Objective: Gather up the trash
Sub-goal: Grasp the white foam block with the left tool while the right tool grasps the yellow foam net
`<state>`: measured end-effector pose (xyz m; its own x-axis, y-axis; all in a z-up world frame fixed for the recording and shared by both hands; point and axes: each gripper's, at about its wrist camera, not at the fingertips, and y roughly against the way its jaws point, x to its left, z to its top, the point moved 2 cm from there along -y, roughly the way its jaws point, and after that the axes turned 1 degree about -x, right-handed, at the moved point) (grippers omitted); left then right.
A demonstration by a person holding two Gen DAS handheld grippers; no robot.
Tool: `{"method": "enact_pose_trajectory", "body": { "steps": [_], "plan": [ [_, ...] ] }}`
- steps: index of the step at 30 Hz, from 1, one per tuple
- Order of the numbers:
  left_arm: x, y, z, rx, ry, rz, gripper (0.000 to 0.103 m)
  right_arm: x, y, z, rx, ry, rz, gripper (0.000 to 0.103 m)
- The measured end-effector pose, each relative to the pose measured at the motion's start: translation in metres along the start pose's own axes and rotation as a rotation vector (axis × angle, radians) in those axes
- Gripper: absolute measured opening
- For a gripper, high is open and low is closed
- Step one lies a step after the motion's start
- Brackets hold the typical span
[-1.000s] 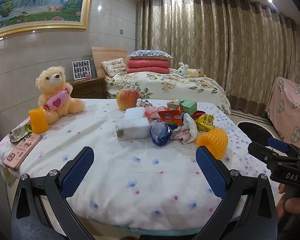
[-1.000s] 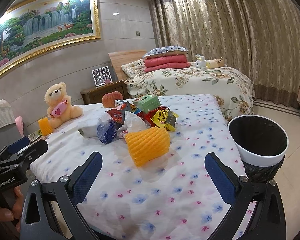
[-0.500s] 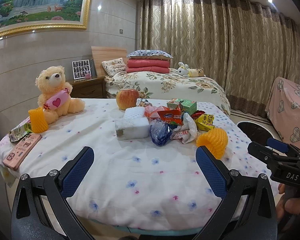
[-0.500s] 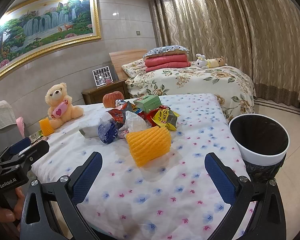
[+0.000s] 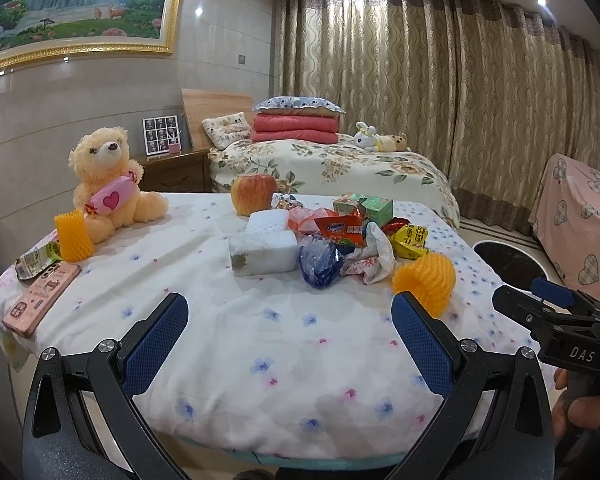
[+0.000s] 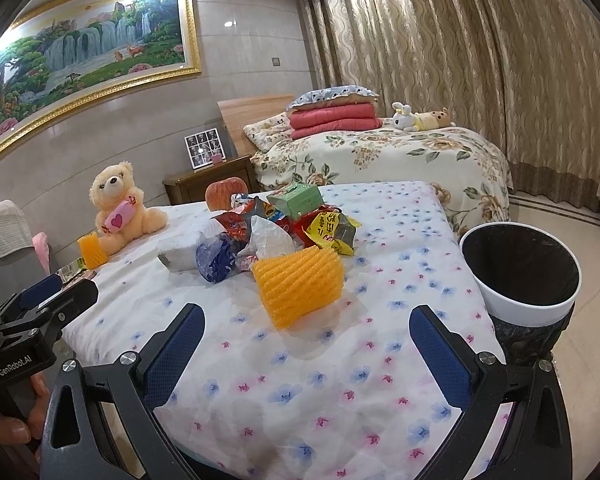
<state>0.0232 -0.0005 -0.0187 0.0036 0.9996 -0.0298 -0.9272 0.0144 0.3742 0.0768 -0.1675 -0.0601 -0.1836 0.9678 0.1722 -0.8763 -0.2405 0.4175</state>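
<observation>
Trash pile (image 5: 332,236) mid-counter (image 5: 220,332). Orange foam net (image 6: 300,284) lies nearest right claw (image 6: 307,344), directly ahead, long axis crosswise; bin (image 6: 520,276) right of it. Both claws wide open, empty; left claw (image 5: 286,336) farther.

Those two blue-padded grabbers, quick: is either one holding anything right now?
Left gripper: open, holding nothing, above the flowered tablecloth.
Right gripper: open, holding nothing.

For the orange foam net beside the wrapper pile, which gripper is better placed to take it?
Right. The right gripper is open with the orange foam net straight ahead, and the trash bin is on its side. The left gripper faces the middle of the table.
</observation>
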Motion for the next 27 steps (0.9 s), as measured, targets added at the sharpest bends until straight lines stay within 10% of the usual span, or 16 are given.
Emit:
{"method": "enact_pose_trajectory", "body": {
  "steps": [27],
  "plan": [
    [0.033, -0.066, 0.0, 0.162, 0.051, -0.014, 0.103, -0.01, -0.04, 0.002, 0.145, -0.084, 0.051, 0.102]
  ]
}}
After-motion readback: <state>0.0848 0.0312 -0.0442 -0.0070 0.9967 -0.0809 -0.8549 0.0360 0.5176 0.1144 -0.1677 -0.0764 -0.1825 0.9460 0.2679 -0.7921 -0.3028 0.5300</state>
